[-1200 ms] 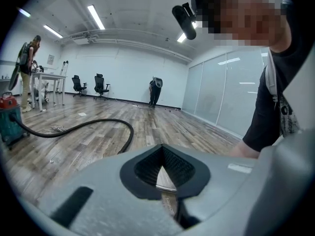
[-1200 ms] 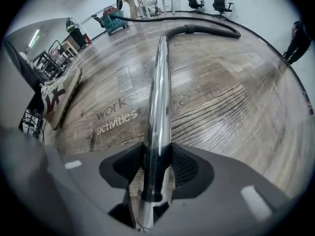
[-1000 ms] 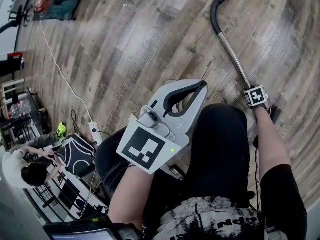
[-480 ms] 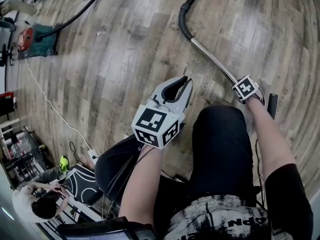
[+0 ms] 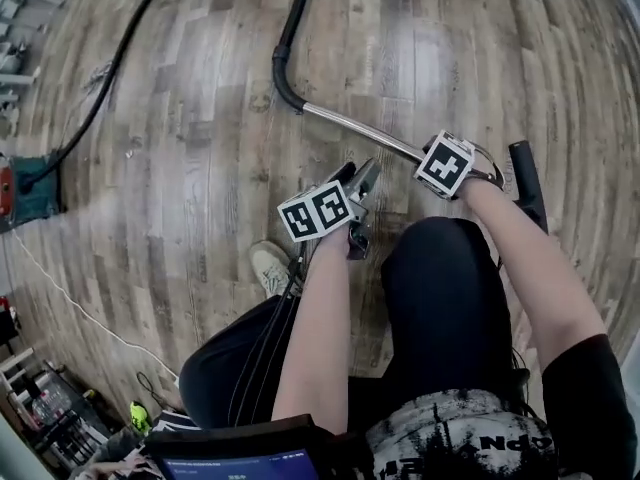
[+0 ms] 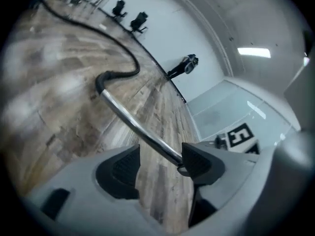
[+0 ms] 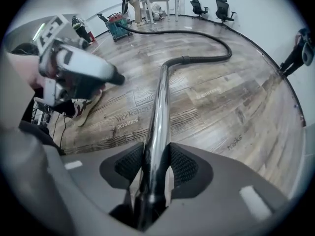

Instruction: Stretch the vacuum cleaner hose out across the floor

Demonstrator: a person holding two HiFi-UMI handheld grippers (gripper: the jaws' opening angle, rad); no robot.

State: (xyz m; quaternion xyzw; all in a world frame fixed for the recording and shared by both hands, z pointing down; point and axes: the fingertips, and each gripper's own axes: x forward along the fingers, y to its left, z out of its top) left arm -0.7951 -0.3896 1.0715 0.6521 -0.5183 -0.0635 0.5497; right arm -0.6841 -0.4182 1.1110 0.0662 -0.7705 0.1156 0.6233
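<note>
The vacuum's chrome wand tube (image 5: 355,128) runs from a black elbow to my right gripper (image 5: 440,164). From the elbow the black hose (image 5: 298,8) runs away across the wood floor toward the teal and red vacuum cleaner (image 7: 115,26). My right gripper (image 7: 156,163) is shut on the tube (image 7: 160,107), which lies lengthwise between its pads. My left gripper (image 5: 358,178) sits low beside it. Its jaws have just been opening and now stand wide. In the left gripper view the tube (image 6: 133,124) crosses the gap of that gripper (image 6: 160,163) close to the right pad (image 6: 202,161), ungripped.
My legs and a pale shoe (image 5: 270,266) are just below the grippers. A black wand part (image 5: 527,183) lies to the right of my right hand. A thin white cord (image 5: 60,288) trails at the left. Office chairs (image 7: 209,6), a table and standing people line the far wall.
My left gripper has dropped from in front of my body down to the tube, rolled, and opened its jaws. My right gripper has risen with the tube in it.
</note>
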